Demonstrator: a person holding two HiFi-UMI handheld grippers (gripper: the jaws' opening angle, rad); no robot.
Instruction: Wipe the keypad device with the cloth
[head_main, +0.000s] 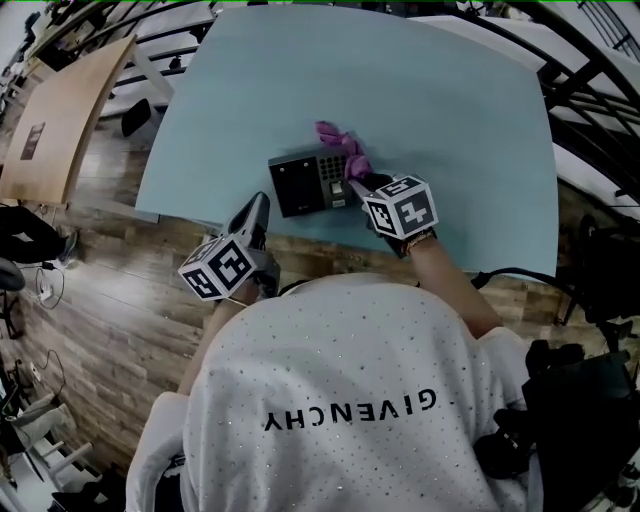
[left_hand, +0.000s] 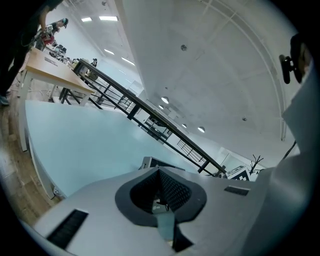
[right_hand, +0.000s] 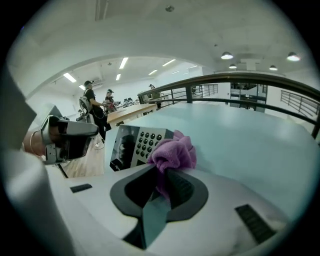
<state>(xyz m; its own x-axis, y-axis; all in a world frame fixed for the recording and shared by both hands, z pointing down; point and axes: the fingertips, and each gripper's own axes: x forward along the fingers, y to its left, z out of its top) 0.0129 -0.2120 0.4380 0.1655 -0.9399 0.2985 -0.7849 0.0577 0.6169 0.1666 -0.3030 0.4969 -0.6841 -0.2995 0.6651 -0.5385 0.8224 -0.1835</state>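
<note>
Pinching cloth (right_hand: 172, 152), right gripper (right_hand: 164, 181), GIVENCHY shirt (head_main: 350, 410)

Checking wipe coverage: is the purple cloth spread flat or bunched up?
Bunched up: the purple cloth forms a crumpled wad pinched in the right gripper's shut jaws, by the grey keypad device.

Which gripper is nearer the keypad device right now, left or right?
Right. The right gripper, shut on the cloth, is at the right edge of the keypad device, by its keys. The left gripper sits off its near-left corner, by the table edge.
</note>
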